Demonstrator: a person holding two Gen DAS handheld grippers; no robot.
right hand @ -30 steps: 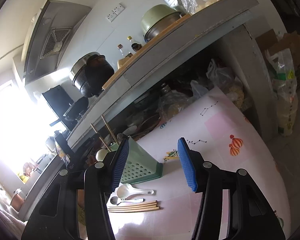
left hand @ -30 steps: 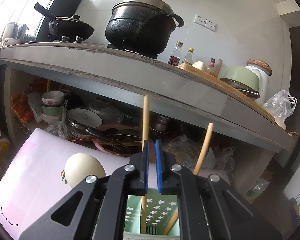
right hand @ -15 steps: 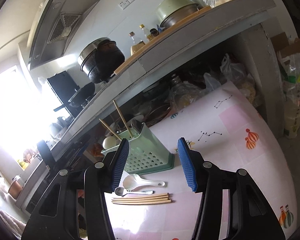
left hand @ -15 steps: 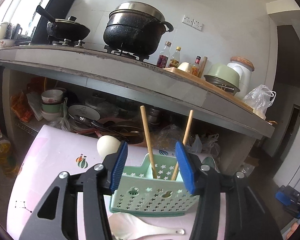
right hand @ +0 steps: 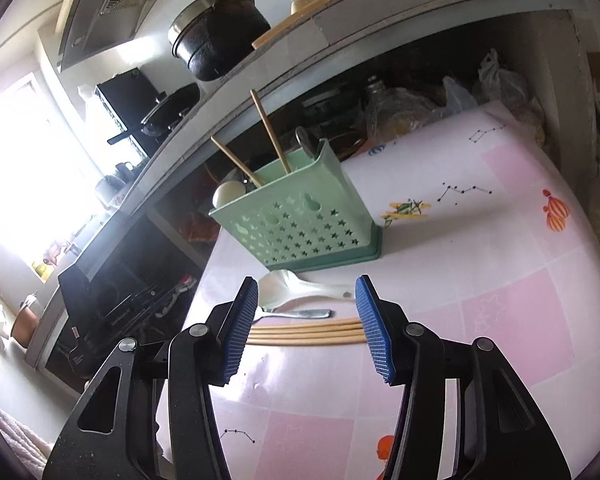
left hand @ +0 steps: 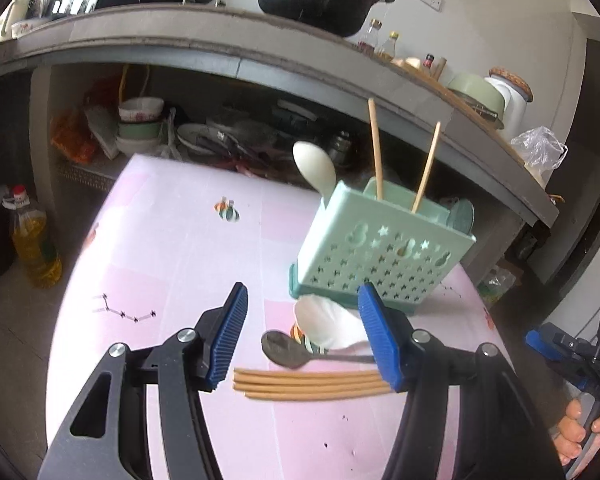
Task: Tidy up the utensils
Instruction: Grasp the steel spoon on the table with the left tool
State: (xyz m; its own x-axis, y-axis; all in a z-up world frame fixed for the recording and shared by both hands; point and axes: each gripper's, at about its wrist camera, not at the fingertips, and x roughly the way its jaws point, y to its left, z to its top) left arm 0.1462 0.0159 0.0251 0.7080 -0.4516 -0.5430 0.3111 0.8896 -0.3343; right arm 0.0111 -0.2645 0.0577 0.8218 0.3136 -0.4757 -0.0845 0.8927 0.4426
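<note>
Chopsticks [left hand: 312, 386]: four lying flat, side by side and touching, on the pink tabletop [left hand: 172, 248], in front of the caddy [left hand: 380, 252]. Metal spoon [left hand: 288, 350] just behind them, white spoon [left hand: 328, 324] between it and the caddy base. In the caddy already: two chopsticks upright and leaning, a white spoon at one end, a metal one at the other

Left gripper [left hand: 306, 338]: fingers have just been opening, now about half apart, nothing between them; hangs over the loose row, angled down. Right gripper [right hand: 306, 326]: fingers parted about the same, empty, above the same row from the other side

Step in hand, by my reading: pick up the next loose piece. Advice — take one chopstick only, the outermost, so the fingers have room on its free side. Come down steeply, fingers across the stick rather than along it. Grip near mid-length to avoid tipping. They lie flush on the tabletop, so expect slipping; watch neighbours rolling. Drop into the middle compartment with its fellows, tip first
</note>
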